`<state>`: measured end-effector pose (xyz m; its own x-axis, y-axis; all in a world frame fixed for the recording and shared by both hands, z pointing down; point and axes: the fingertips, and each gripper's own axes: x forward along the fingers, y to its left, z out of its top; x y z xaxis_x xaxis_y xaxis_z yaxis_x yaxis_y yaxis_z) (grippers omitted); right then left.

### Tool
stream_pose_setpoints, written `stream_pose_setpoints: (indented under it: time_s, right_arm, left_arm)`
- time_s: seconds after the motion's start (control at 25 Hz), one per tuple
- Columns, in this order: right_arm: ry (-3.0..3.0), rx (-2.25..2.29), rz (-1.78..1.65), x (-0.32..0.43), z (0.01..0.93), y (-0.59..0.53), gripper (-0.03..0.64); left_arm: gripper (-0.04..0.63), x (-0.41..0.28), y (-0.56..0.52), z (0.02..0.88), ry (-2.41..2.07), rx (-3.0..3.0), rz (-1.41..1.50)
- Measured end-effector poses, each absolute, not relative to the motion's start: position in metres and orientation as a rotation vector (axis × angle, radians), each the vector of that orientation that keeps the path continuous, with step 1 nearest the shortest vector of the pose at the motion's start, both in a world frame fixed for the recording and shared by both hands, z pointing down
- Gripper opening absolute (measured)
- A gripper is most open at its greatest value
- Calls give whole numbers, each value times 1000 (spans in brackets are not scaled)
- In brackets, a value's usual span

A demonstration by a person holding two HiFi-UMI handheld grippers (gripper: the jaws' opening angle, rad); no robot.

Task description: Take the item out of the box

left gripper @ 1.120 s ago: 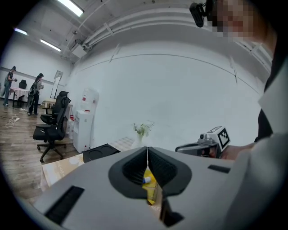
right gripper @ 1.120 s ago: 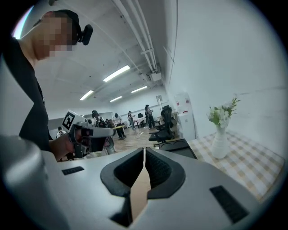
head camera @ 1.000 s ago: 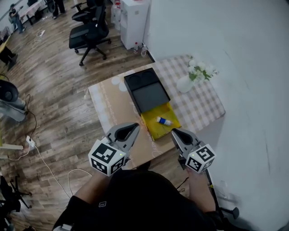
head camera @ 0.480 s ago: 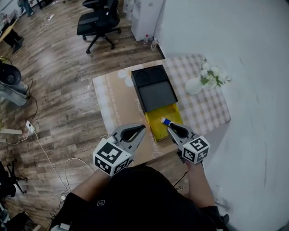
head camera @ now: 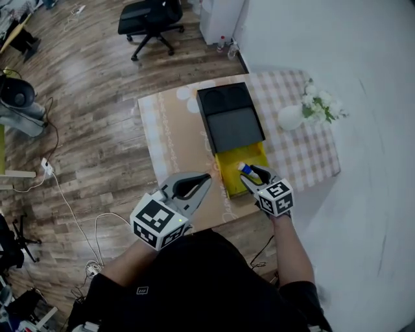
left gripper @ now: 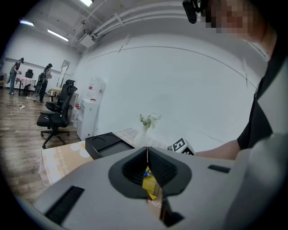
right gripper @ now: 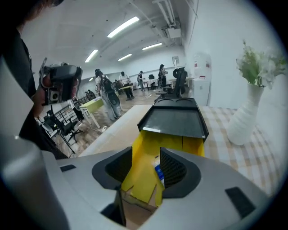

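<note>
A black box [head camera: 231, 120] lies on the table with its yellow inner tray [head camera: 233, 170] pulled out toward me. In the tray lies a small white tube with a blue cap [head camera: 243, 169]. My right gripper [head camera: 252, 173] hangs low over the tray. Its jaws have just been opening and stand open. The tube [right gripper: 159, 173] shows between them, close to the right jaw, and no pad presses on it. My left gripper [head camera: 207, 177] hovers left of the tray over the brown tabletop, jaws shut and empty [left gripper: 147, 151].
A white vase [head camera: 291, 117] of flowers stands on the checked cloth [head camera: 302, 154] right of the box. The table's near edge [head camera: 214, 224] is just below the grippers. An office chair [head camera: 150, 16] and a white cabinet [head camera: 220, 14] stand beyond the table.
The right gripper has dropped forward onto the yellow tray and over the tube, and its jaws went from shut to open. The left gripper has hardly moved.
</note>
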<state>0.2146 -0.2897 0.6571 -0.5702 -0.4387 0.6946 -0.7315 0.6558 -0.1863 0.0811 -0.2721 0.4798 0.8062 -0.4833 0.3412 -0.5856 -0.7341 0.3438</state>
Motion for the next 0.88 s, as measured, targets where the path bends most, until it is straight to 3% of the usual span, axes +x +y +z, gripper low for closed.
stream_pose_setpoints:
  time_s: [0.88]
  right_arm:
    - [-1863,703,473,232,754,-292,179]
  left_arm:
    - [15,49,-256,478,-915,2516,317]
